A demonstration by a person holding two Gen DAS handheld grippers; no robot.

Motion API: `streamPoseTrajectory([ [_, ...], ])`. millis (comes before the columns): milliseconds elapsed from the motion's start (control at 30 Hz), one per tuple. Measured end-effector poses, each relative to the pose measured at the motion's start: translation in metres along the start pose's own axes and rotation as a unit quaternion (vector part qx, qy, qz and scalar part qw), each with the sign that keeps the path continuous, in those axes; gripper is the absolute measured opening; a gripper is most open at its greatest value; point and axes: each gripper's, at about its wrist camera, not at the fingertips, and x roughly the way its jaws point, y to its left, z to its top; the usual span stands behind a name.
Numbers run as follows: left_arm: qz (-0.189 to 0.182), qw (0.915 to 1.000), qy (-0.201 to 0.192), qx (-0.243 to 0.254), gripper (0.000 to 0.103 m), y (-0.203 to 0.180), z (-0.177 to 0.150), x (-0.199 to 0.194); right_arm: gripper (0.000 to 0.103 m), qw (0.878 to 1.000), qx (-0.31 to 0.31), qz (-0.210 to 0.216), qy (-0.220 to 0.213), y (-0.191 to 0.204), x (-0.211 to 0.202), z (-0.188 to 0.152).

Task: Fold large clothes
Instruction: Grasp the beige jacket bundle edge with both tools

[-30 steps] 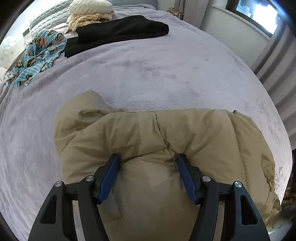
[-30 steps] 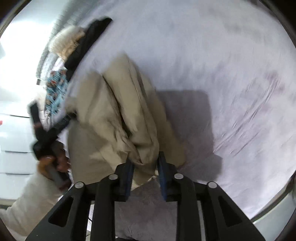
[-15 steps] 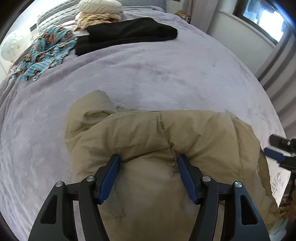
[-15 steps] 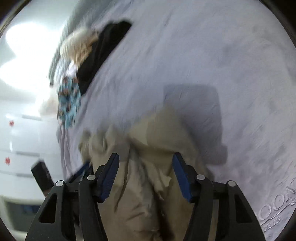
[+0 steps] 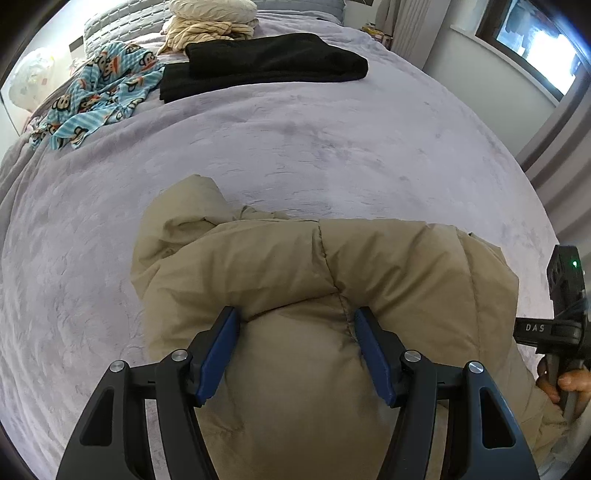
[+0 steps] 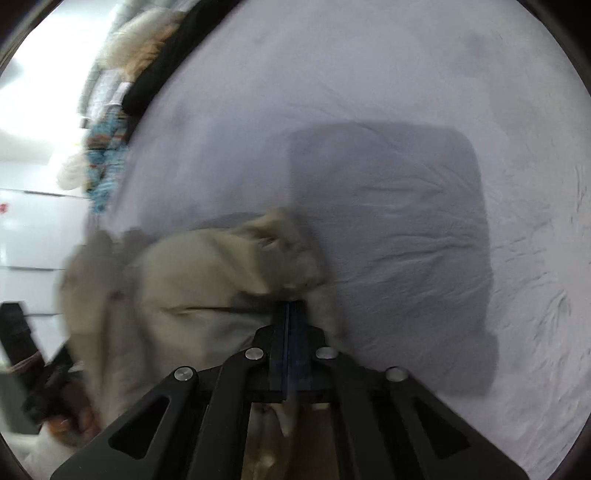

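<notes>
The right gripper (image 6: 290, 306) has just snapped shut. Half a second ago its blue pads stood wide over the tan puffer jacket (image 5: 332, 295); now they meet, with a thin edge of the jacket apparently nipped at their tips, low and centre in the blurred right wrist view. The blur makes it hard to say how much cloth they have. From the left wrist view that gripper shows only as a black body at the right edge, with the person's fingers (image 5: 570, 382) on its handle.

The left gripper (image 5: 295, 325) has not altered: its jaws stand apart, pressed into a fat bulge of the jacket, pinning it at the lower centre of the frame. The jacket lies bunched on the lilac bedspread (image 5: 332, 147), its hood poking toward the upper left. Folded black clothes (image 5: 266, 62), a monkey-print garment (image 5: 99, 96) and a cream knit (image 5: 210, 18) sit well apart at the top.

To my eye the right side has let go and re-gripped lower down, so another fold is being set up, likely drawing that edge across while the left holds the bulk.
</notes>
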Motion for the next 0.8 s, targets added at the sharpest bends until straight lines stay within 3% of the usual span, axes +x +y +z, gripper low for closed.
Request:
streamPoseTrajectory([
  [67, -0.001, 1.0, 0.001, 0.001, 0.065, -0.001, 0.0, 0.001, 0.0, 1.0, -0.002, -0.004, -0.004, 0.0, -0.015, -0.001],
  [133, -0.003, 1.0, 0.0, 0.002, 0.065, 0.0, -0.001, 0.001, 0.008, 0.999, -0.022, -0.007, -0.022, 0.011, -0.037, -0.001],
  [200, -0.007, 1.0, -0.001, 0.001, 0.065, 0.002, -0.002, 0.001, 0.008, 0.998, -0.038, 0.037, -0.039, 0.026, -0.06, -0.001],
  [233, -0.007, 1.0, -0.001, 0.0, 0.065, 0.002, -0.002, 0.001, 0.015, 0.996, -0.044, 0.058, -0.043, 0.035, -0.069, 0.002],
  [300, -0.006, 1.0, -0.001, 0.001, 0.065, 0.001, -0.001, 0.002, 0.053, 0.99, -0.064, 0.12, -0.033, 0.055, -0.08, 0.005],
  [333, -0.005, 1.0, -0.002, 0.001, 0.065, 0.001, -0.001, 0.002, 0.077, 0.988, -0.068, 0.137, -0.026, 0.062, -0.08, 0.006],
  [367, -0.005, 1.0, -0.002, 0.0, 0.065, 0.001, -0.001, 0.002, 0.079, 0.982, -0.075, 0.17, -0.01, 0.071, -0.073, 0.007],
  [433, -0.005, 1.0, 0.0, -0.002, 0.065, 0.002, -0.001, -0.001, 0.079, 0.978, -0.074, 0.193, 0.023, 0.085, -0.049, 0.011],
  [500, -0.006, 1.0, -0.002, -0.007, 0.065, 0.007, 0.001, -0.007, 0.078, 0.98, -0.058, 0.186, 0.045, 0.088, -0.02, 0.016],
  [533, -0.001, 0.9999, -0.008, -0.012, 0.065, 0.012, 0.002, -0.012, 0.067, 0.98, -0.046, 0.186, 0.052, 0.087, -0.011, 0.019],
  [567, 0.011, 0.9996, -0.02, -0.019, 0.065, 0.018, 0.003, -0.018, 0.024, 0.978, -0.022, 0.197, 0.066, 0.085, 0.005, 0.022],
  [600, 0.023, 0.999, -0.028, -0.024, 0.065, 0.023, 0.003, -0.023, 0.009, 0.976, -0.004, 0.204, 0.075, 0.085, 0.016, 0.022],
  [633, 0.037, 0.998, -0.037, -0.036, 0.065, 0.033, 0.005, -0.028, 0.009, 0.976, 0.011, 0.202, 0.078, 0.086, 0.02, 0.023],
  [733, 0.049, 0.9958, -0.029, -0.071, 0.065, 0.059, 0.008, -0.026, 0.007, 0.981, -0.039, 0.182, 0.046, 0.102, 0.003, 0.013],
  [800, 0.035, 0.9955, -0.01, -0.087, 0.065, 0.068, 0.007, -0.016, 0.006, 0.986, -0.067, 0.146, 0.033, 0.101, -0.016, 0.004],
])
